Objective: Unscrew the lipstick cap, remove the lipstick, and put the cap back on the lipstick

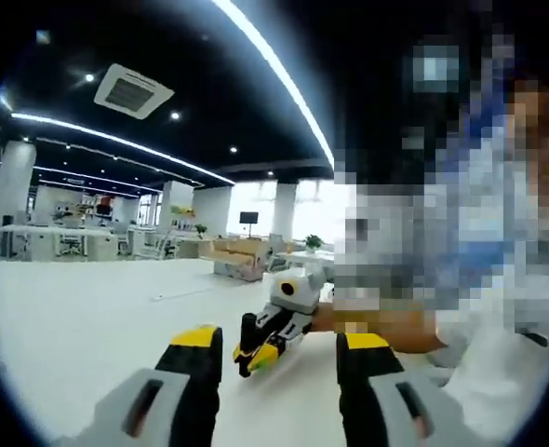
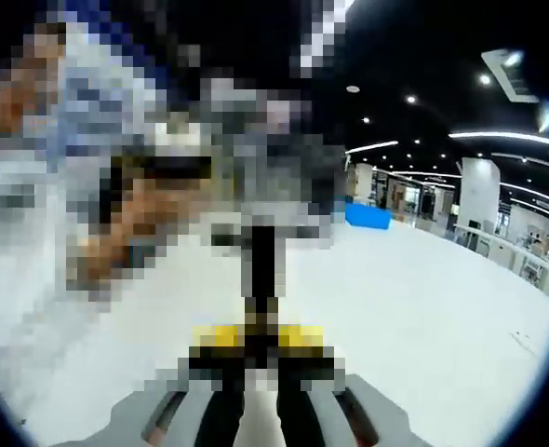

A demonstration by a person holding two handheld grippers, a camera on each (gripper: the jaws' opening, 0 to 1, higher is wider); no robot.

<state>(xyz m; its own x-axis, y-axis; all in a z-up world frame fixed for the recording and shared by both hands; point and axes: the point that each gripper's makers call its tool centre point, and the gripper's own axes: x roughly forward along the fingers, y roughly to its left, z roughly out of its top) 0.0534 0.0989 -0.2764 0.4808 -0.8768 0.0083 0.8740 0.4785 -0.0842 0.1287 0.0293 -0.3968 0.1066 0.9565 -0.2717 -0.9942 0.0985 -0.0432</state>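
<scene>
Table (image 1: 79, 326): white and broad, running back toward desks and windows of an open office; a blue bin (image 2: 368, 216) sits far off on it in the right gripper view.

Left gripper (image 1: 279, 358): jaws wide apart, nothing between them, held low over the table and aimed at the other tool.

Right gripper (image 1: 256, 356): seen from the left gripper view just ahead and between the left jaws, yellow tips pinched together around a slim dark stick. In its own view (image 2: 259, 343) the jaws stand narrow, closed on the same stick.

Lipstick (image 2: 261, 265): a dark, thin tube standing up out of the right jaws, lifted off the table. In the left gripper view (image 1: 247, 328) it pokes up beside the yellow tips. Whether the cap is on or off I cannot tell; the picture is too blurred there.

Step, as I judge it: the right tool holds the tube so the left can close on its free end.

Risk: the tube is slim and smooth, and the grip is near one end. A twist from the left could spin it inside the right jaws instead of loosening the cap, or lever it out sideways onto the table. An off-centre approach by the wide left jaws could knock it askew.
</scene>
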